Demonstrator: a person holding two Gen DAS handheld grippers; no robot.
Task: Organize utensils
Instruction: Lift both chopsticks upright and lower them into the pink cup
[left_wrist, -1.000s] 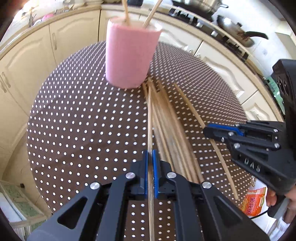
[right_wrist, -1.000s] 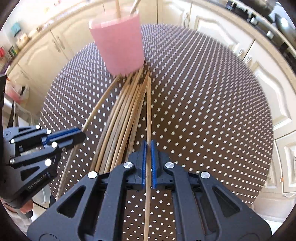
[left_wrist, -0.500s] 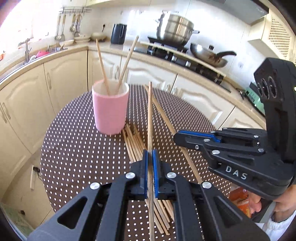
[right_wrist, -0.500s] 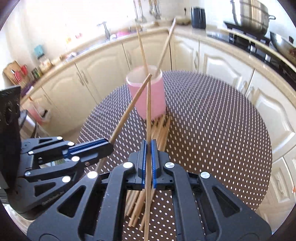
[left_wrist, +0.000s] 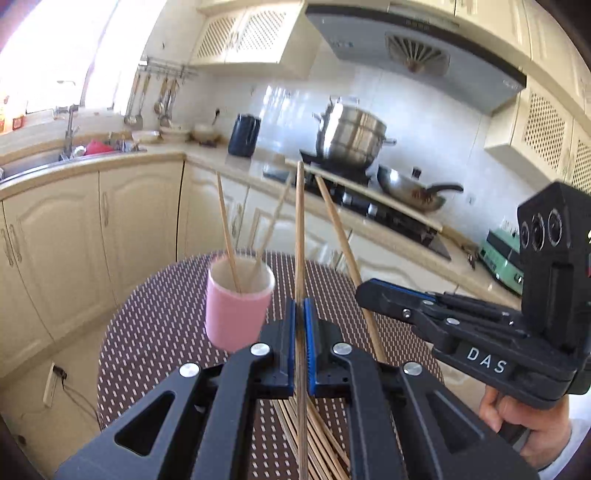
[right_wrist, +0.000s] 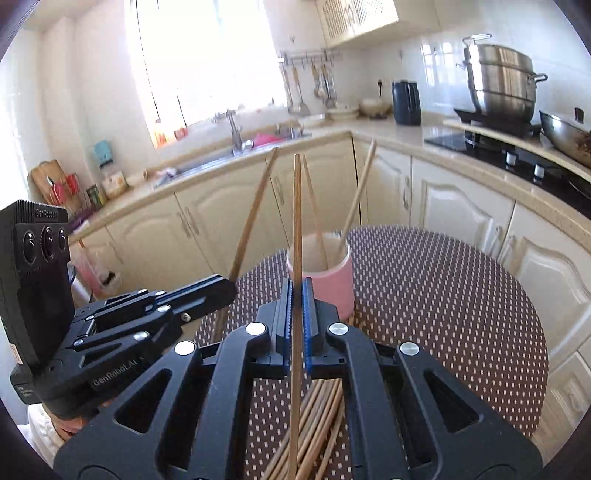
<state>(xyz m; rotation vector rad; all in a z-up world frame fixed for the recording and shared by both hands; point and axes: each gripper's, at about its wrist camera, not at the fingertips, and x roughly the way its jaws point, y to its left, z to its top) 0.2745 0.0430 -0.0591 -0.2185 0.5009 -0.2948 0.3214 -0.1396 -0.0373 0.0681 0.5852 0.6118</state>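
A pink cup (left_wrist: 236, 310) stands on the round dotted table and holds two wooden chopsticks; it also shows in the right wrist view (right_wrist: 328, 275). My left gripper (left_wrist: 300, 306) is shut on a chopstick (left_wrist: 300, 229) that points up, raised above the table near the cup. My right gripper (right_wrist: 295, 291) is shut on another chopstick (right_wrist: 296, 214), also raised and pointing up. Each gripper shows in the other's view, the right one (left_wrist: 373, 291) and the left one (right_wrist: 221, 286), each with its chopstick slanting upward. A pile of loose chopsticks (right_wrist: 317, 424) lies on the table beneath the grippers.
The round table (right_wrist: 443, 295) has a brown cloth with white dots. Cream cabinets and a counter curve behind it, with a sink (right_wrist: 236, 147), a dark kettle (right_wrist: 406, 101), a steel pot (left_wrist: 349, 133) and a wok (left_wrist: 410, 188) on the stove.
Both grippers have lifted their chopsticks off the pile and tilted them upward, so the views swung from the tabletop to the kitchen. The cup now looks smaller and farther.
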